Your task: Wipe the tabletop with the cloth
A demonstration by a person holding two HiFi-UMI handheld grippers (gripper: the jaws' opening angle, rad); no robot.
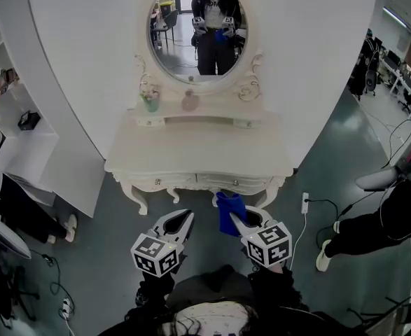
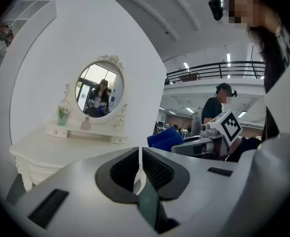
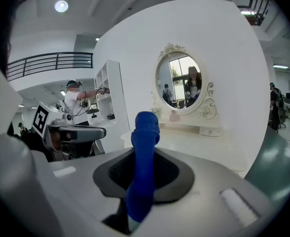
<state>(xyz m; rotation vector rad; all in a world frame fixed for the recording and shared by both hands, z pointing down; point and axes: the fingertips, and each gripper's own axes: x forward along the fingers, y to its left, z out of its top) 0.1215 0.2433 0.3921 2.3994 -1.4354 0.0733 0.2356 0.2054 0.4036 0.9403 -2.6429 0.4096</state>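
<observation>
Cloth [image 1: 230, 212]: one, blue, pinched between the jaws of the right tool [image 1: 241, 222], with its bunched end standing up past the jaw tips. In the head view it hangs just before the front edge of the worktop [image 1: 198, 152], over the floor [image 1: 317, 166] and short of the top. There are two tools, side by side and near each other. The left tool [image 1: 185, 218] has its jaws pressed together with only a sliver of gap, and nothing is between them. There is one worktop, a cream dressing table with carved legs and a drawer front, its broad top pale and smooth. At its back one low shelf [image 1: 212, 120] runs under one oval mirror [image 1: 198, 30] in a scrolled frame. The mirror shows a standing person holding both tools, the cloth a blue spot between them. Two small things stand on that shelf: a green cup [image 1: 150, 102] at the left and a pink bottle [image 1: 190, 103] near the middle. The worktop stands against a curved white wall [image 1: 86, 47] on a grey-green floor. White shelving [image 1: 23, 145] rises at the left, and one white plug [image 1: 305, 203] with its cable lies on the floor at the right. Two other people show at the edges: one by the shelving [image 1: 2, 194], the other at the right [image 1: 394, 208] in dark trousers and a white shoe. The left gripper view shows a balcony railing [image 2: 219, 69] high in a large hall with strip lights.
</observation>
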